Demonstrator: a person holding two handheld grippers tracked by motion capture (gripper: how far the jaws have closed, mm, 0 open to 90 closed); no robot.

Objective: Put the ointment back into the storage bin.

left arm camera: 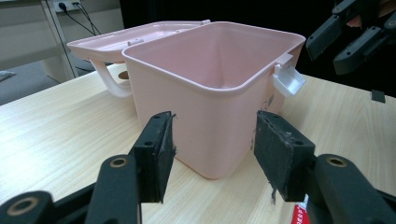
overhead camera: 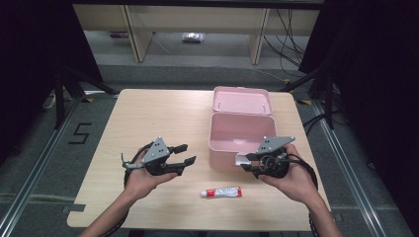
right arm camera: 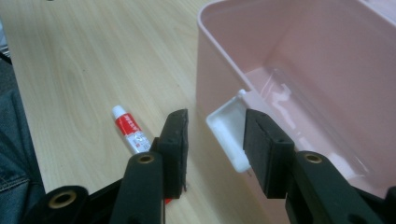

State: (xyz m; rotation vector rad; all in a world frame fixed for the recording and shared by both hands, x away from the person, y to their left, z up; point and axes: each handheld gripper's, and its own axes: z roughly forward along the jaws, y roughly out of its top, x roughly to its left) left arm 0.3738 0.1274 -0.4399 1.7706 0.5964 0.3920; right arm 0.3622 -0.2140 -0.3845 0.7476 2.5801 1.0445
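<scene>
Pink box point(overhead camera: 240, 139) open at centre right of the high view, lid point(overhead camera: 241, 100) laid back behind it, white latch point(right arm camera: 229, 131) hanging at the front rim. Right tool point(overhead camera: 245, 161) at that latch, jaws apart and gripping nothing; left tool point(overhead camera: 184, 154) at lower left, jaws likewise spread and empty. Red-and-white tube point(overhead camera: 221, 192) lying on the wooden surface point(overhead camera: 148, 118) at lower centre, just before the box. Best handled, by appearances, by lowering over the tube's middle, jaws square across its width, closing gently, then lifting clear of the box wall.
</scene>
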